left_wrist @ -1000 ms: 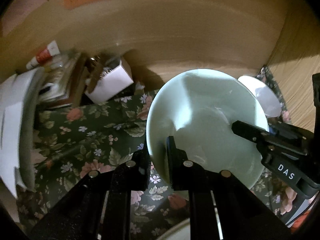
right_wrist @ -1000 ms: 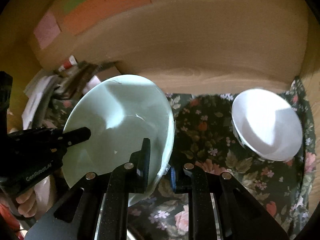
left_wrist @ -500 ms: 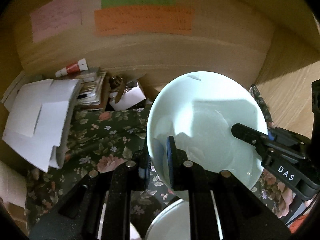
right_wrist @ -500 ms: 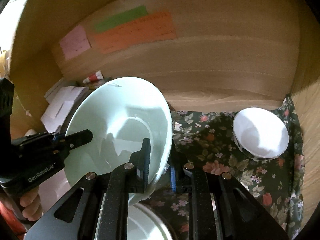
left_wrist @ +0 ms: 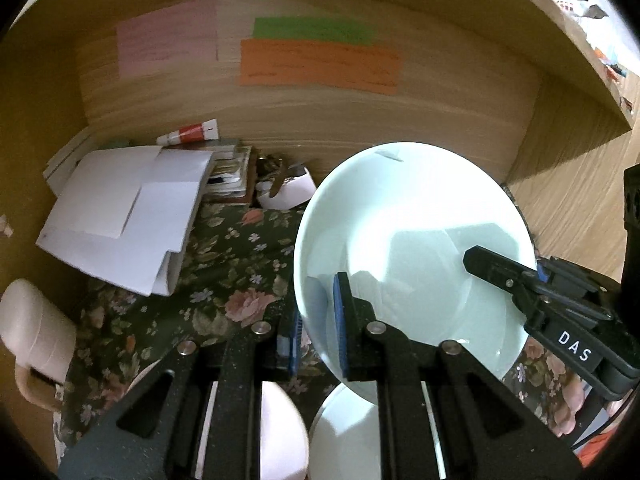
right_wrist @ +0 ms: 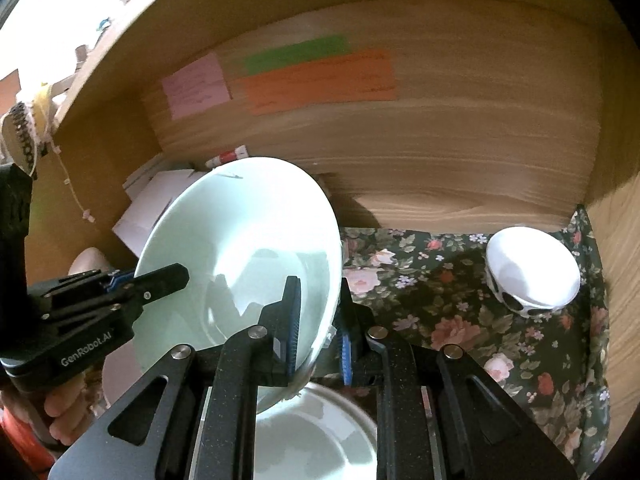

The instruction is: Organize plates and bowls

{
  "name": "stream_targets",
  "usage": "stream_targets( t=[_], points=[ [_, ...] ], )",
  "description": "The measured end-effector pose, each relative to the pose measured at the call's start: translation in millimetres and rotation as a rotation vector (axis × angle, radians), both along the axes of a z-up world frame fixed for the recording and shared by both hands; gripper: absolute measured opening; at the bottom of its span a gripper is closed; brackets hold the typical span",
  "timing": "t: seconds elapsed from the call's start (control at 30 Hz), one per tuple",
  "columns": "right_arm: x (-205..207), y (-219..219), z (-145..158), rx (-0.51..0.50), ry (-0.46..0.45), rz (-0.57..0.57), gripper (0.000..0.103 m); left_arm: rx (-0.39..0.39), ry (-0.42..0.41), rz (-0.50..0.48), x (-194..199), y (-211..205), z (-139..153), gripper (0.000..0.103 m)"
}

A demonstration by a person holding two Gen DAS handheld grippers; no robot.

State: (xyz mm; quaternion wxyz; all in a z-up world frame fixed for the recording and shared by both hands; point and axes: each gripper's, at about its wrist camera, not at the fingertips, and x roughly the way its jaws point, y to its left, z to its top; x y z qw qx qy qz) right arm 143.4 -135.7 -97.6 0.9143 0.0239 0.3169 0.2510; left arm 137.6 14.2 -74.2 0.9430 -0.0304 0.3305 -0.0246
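A large pale green bowl (left_wrist: 416,232) is held in the air, tilted, by both grippers. My left gripper (left_wrist: 316,320) is shut on its left rim. My right gripper (right_wrist: 318,320) is shut on its right rim, and the bowl also shows in the right wrist view (right_wrist: 248,248). Below the bowl lies a white plate (right_wrist: 320,436), which shows in the left wrist view too (left_wrist: 344,436). A small white bowl with dark spots (right_wrist: 532,276) stands on the floral cloth at the far right.
The floral cloth (right_wrist: 440,304) covers a wooden nook with walls behind and at the right. White papers (left_wrist: 124,216), books and a tube sit at the back left. A cream mug (left_wrist: 32,336) stands at the left. A white dish (left_wrist: 280,432) lies under the left gripper.
Both grippers have lifted the green bowl up and back from the cloth. The white plate and the mug have come into view below.
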Motion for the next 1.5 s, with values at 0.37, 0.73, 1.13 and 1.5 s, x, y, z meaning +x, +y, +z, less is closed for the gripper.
stream_targets(
  t=[0.37,0.73,1.13,1.5],
  points=[
    [-26.8,29.2,0.6,-0.003,-0.017,0.063,0.015,-0.006,-0.024,0.058,-40.4,29.8,-5.1,0.014],
    [-43.7,68.6,-10.4,-0.005,0.003,0.158,0.015,-0.027,-0.012,0.154,-83.3,69.1,-19.2,0.014],
    [-49.5,106.7,-43.4,-0.036,0.088,0.238,0.015,-0.058,0.031,0.231,-109.6,106.6,-45.5,0.014],
    [-41.7,124.8,-69.6,-0.084,0.169,0.257,0.015,-0.094,0.087,0.248,-104.9,123.2,-73.5,0.014]
  ],
)
